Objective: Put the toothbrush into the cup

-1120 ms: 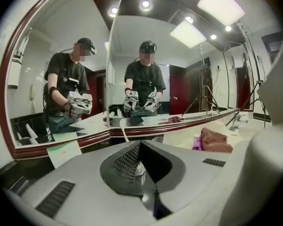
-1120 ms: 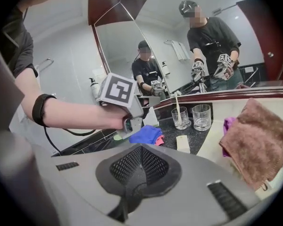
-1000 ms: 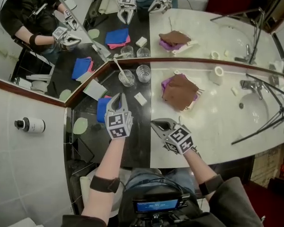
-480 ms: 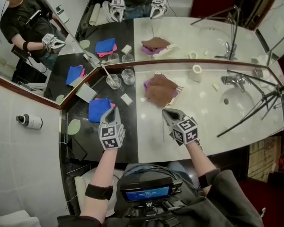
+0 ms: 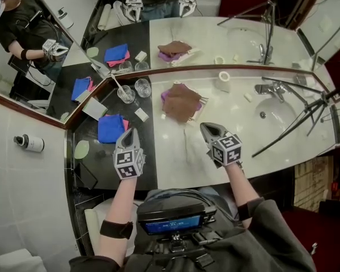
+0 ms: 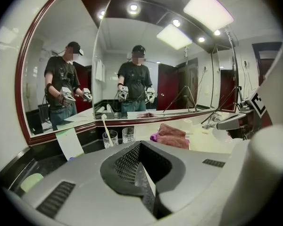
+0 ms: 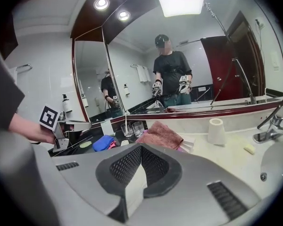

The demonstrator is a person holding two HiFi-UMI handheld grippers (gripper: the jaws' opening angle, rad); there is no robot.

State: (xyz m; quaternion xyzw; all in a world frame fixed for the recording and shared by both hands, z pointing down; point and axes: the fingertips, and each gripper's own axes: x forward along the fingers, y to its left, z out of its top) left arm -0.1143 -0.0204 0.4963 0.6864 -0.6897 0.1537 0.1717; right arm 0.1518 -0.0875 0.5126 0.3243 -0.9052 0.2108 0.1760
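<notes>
Toothbrush (image 5: 118, 85) is seen standing in the far cup (image 5: 126, 94) — left gripper (image 5: 130, 132) and right gripper (image 5: 205, 127) jaws are closed, empty, best kept near, clear of it.

The counter (image 5: 175, 163) backs onto a mirror (image 5: 215, 33); at its back left, two cups stand side by side, the left cup (image 5: 125, 94) just beside the right cup (image 5: 143, 87); the toothbrush (image 5: 117, 83) stands in the left cup; a card (image 5: 94, 108) sits left of them; a folded cloth (image 5: 109, 128) lies before the cups, a small block (image 5: 141, 114) just right of it; a towel pile (image 5: 181, 101) lies right of the cups; a roll (image 5: 224, 77) stands behind it to the right; the faucet (image 5: 269, 88) and the sink (image 5: 283, 130) lie farther right; the left gripper (image 5: 128, 132) hangs just before the cloth, the right gripper (image 5: 207, 127) before the towel pile.
</notes>
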